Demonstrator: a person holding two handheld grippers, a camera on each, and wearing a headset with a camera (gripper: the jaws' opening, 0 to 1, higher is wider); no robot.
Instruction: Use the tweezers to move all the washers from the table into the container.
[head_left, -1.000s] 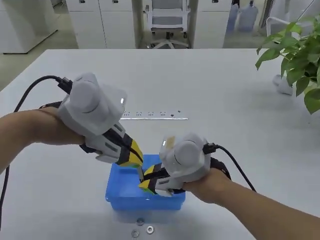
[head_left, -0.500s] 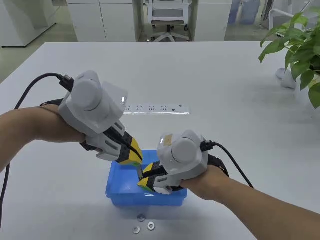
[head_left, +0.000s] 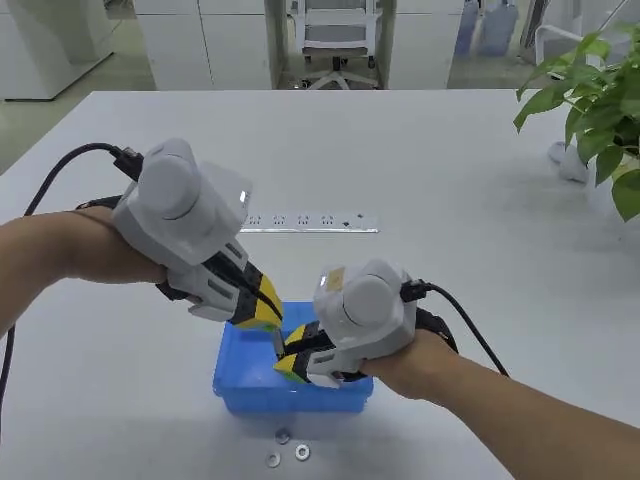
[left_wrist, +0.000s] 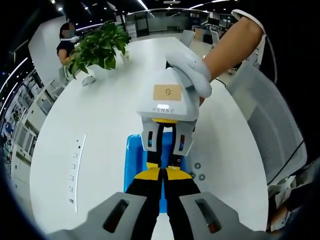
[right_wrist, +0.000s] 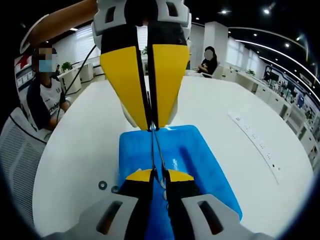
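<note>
Three washers (head_left: 283, 437) lie on the white table (head_left: 450, 200) at the lower centre of the head view, just below the blue container (head_left: 290, 402). Over its basin, thin tweezers (right_wrist: 154, 150) bridge two claws. The left gripper (right_wrist: 150, 126), top of the right gripper view, and the right gripper (right_wrist: 159, 176), bottom, both clench them.

Small lettering, seemingly "XENSE", on the white housing of the right hand-held gripper (left_wrist: 163, 162).
</note>
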